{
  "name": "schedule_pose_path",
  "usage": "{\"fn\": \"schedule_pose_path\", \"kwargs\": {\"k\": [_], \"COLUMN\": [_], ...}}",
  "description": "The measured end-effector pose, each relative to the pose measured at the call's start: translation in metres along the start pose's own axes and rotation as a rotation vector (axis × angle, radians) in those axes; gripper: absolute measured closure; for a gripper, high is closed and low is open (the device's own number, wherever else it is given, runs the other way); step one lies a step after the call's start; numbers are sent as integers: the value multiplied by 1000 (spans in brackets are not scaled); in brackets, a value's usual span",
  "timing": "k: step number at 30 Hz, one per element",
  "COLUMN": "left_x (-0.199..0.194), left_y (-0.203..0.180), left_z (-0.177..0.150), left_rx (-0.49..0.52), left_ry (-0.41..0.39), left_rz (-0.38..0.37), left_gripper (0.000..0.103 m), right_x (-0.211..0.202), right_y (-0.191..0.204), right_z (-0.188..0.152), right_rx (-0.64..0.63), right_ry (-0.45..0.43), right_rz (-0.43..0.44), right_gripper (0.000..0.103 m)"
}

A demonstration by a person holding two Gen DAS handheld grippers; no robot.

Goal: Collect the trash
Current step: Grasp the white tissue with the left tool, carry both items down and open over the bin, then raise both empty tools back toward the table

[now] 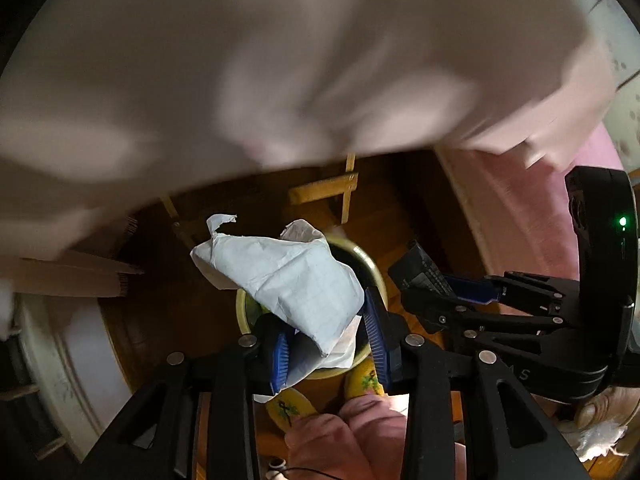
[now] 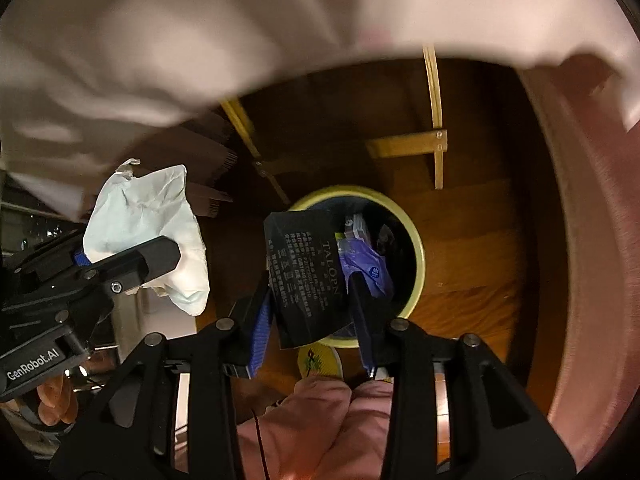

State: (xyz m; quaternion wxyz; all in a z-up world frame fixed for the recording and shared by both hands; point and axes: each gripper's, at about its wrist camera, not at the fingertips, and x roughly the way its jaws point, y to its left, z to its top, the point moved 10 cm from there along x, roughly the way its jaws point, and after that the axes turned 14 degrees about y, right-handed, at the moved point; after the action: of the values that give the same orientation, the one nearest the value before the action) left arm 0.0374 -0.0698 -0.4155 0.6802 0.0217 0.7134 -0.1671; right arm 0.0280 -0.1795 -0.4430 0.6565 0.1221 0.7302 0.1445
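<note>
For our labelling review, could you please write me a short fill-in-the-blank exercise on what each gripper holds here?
1. The left gripper is shut on a crumpled piece of white ____.
2. The right gripper holds a packet whose colour is ____.
3. Both items hang above a round bin with a ____ rim.
4. The bin stands on a ____ floor.

Missing words: paper; black; yellow; wooden

Bin (image 2: 416, 248) mouth open from above, partly filled with trash. White cloth (image 2: 200, 32) overhangs above; wooden frame (image 2: 436, 144) just behind. Floor (image 2: 472, 248) right of bin bare.
</note>
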Motion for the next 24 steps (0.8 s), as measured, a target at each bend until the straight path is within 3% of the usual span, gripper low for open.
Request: {"fn": "schedule_pose_path", "kwargs": {"k": [4, 12, 15, 24], "left_x": [43, 76, 75, 21], "left_y": [5, 19, 29, 31], "left_z": [-9, -10, -5, 1], "left_rx": [37, 45, 38, 22], "left_ry": [26, 39, 25, -37], "left_rz": [6, 25, 38, 51], "left_gripper": [63, 17, 16, 15], "right_x": [45, 81, 81, 54], "right_y": [-13, -28, -26, -12], "right_z": [4, 14, 15, 14], "right_rx": [30, 59, 54, 63], "right_ry": [15, 19, 10, -2], "right_rz": [-3, -11, -16, -33], "right_gripper": [67, 54, 46, 43]}}
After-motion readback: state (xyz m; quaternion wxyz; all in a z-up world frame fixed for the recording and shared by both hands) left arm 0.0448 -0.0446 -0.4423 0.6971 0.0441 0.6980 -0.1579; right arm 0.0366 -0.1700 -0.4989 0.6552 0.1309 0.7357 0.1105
